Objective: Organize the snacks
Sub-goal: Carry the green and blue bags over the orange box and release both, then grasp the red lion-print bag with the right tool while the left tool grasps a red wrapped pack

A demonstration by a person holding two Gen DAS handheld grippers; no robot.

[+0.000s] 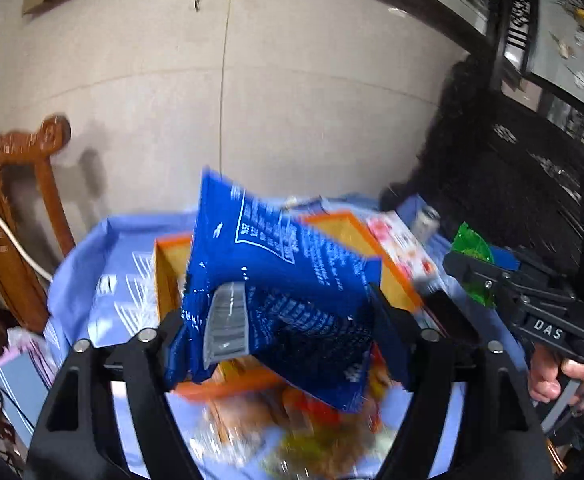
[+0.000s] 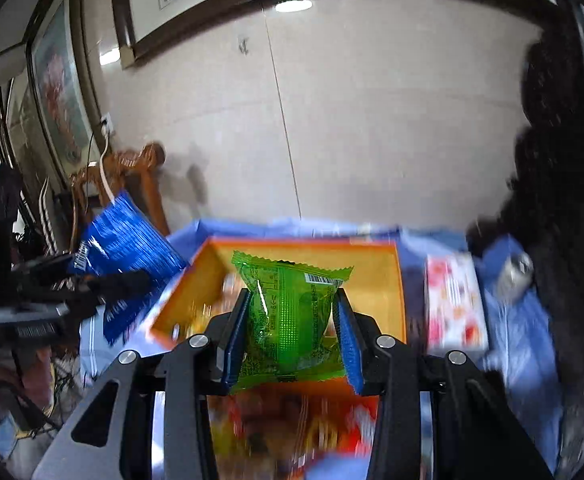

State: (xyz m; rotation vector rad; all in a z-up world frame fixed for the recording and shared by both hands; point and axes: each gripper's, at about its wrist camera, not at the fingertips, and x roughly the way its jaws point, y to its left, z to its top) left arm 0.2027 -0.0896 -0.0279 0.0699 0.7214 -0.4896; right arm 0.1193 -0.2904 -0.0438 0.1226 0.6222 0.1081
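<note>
blue bag point(image 1: 276, 280) pinched in left hand-held gripper point(image 1: 300, 324); green packet point(image 2: 292, 320) in right hand-held gripper point(image 2: 292, 344).

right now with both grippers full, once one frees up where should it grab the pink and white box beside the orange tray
Take the pink and white box across its two long sides, coming down from above. It lies flat on the blue cloth, long and narrow, just right of the orange tray, so the short width suits the jaws. Grip near its middle; the tray wall crowds its left side, so lower the gripper squarely. The can sits apart, further right.
</note>
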